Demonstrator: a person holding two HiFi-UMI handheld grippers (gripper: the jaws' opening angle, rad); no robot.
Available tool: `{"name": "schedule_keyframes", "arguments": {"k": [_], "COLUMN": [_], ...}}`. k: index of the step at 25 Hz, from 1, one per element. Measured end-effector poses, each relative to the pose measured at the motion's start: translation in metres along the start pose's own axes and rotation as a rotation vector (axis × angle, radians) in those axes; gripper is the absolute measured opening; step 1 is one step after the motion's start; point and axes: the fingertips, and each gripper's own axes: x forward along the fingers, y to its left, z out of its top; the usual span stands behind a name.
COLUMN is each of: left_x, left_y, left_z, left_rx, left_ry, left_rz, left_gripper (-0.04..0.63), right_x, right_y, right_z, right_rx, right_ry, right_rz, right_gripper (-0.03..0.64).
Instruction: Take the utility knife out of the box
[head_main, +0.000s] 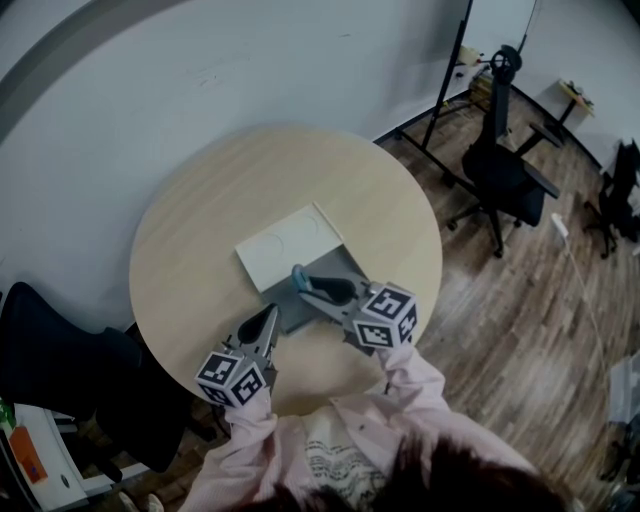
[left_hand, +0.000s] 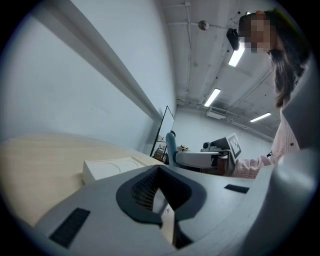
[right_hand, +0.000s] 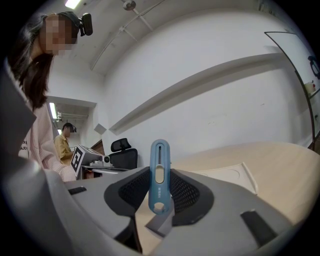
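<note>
The right gripper (right_hand: 160, 194) pinches the knife (right_hand: 160, 167) between its pads. The knife is blue, with a pale slider on its face. It stands upright in the grip, and its rounded top rises above the jaws. In the head view the right gripper (head_main: 312, 288) reaches over the box (head_main: 305, 305), a shallow grey tray, with the knife (head_main: 298, 276) at its tip. Whether the knife's lower end touches the box cannot be made out.

The left gripper (left_hand: 159, 196) has its jaws drawn nearly together on a thin pale edge, which appears to be the wall of the box. From above, the left gripper (head_main: 268, 320) meets the box at the corner nearest it, to the left of the right gripper and close beside it.

The white lid (head_main: 288, 245) lies flat on the surface (head_main: 200, 215), just ahead of both grippers and touching the far side of the box. It shows ahead and to the left in the left gripper view (left_hand: 112, 167). In the right gripper view it lies ahead and to the right (right_hand: 227, 175).

Past the surface, to the right of the right gripper, a black chair (head_main: 505, 165) stands on the wooden floor (head_main: 520, 300).
</note>
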Motion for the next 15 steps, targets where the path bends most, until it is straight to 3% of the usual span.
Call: {"name": "schedule_keyframes", "arguments": {"k": [15], "left_x": [0.0029], "left_y": [-0.0020], "left_z": [0.0001], "left_rx": [0.008], "left_ry": [0.005], "left_rz": [-0.001], "left_gripper": [0.007], "right_x": [0.0021], "right_y": [-0.0007], "right_z": [-0.0022], "right_rx": [-0.002], "right_ry": [0.010], "right_rz": [0.010], "right_gripper": [0.138]}}
